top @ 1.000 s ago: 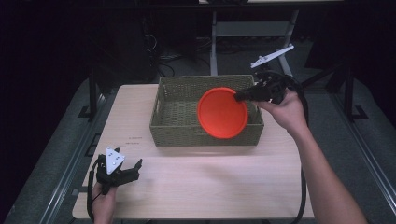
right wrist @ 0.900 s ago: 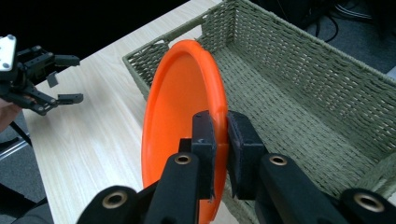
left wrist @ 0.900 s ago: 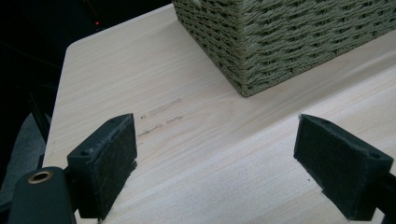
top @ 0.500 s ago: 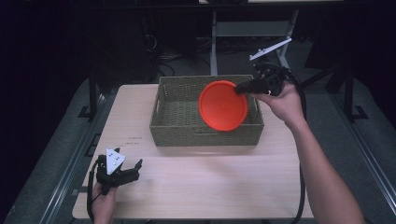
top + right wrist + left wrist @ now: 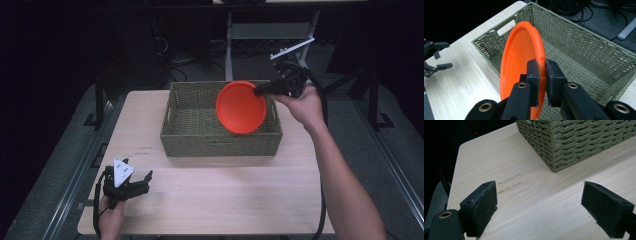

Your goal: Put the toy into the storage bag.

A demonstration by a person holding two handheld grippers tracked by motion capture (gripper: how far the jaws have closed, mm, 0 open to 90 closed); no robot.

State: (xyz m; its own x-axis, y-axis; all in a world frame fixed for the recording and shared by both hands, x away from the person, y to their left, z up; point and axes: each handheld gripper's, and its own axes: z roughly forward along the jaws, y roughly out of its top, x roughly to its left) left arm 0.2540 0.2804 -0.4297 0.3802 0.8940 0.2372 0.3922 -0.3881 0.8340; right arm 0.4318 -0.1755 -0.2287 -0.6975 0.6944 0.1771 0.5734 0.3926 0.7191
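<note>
In the high view, the orange plate point(image 5: 241, 107) hides part of the basket's point(image 5: 192, 120) floor and right wall. In the right gripper view, the right gripper point(image 5: 542, 72) covers the plate's lower rim, and the basket's near corner is cut off at the right edge. In the left gripper view, the top edge cuts the basket off. Faint marks point(image 5: 510, 182) on the table point(image 5: 534, 205) beside the basket are too blurred to read.

Wooden table point(image 5: 215, 200) under wicker basket point(image 5: 200, 135)
</note>
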